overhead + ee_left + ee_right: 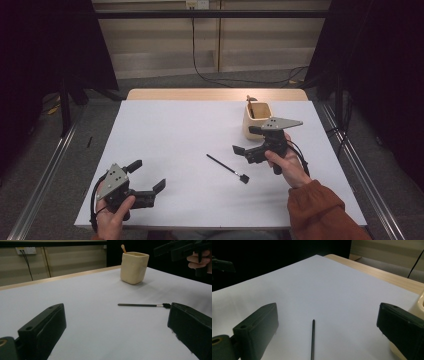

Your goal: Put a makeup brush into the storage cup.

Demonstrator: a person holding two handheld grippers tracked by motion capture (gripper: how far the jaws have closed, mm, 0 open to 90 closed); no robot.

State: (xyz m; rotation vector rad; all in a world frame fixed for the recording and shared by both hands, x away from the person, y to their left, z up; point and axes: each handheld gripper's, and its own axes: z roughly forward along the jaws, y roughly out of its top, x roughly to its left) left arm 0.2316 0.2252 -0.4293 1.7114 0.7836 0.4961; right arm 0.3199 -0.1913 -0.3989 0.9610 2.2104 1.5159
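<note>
A thin black brush [227, 168] lies flat on the white table [170, 130], its handle end pointing far-left; it also appears as the brush [142, 305] and as the brush handle [313, 340]. A cream cup [257, 119] stands at the back right with a wooden stick in it, seen too as the cup [133, 267] and the cup [418, 307]. My right gripper [246, 140] hovers open just right of the brush, in front of the cup, its jaws framing the handle in the right gripper view [327, 332]. My left gripper [146, 175] is open and empty near the front left [116, 327].
A bare wooden strip [215, 94] borders the table's far edge. Metal rails [45, 170] run along both sides on the floor. The right gripper [180, 250] hangs above the table beside the cup. Cables trail across the floor behind the table.
</note>
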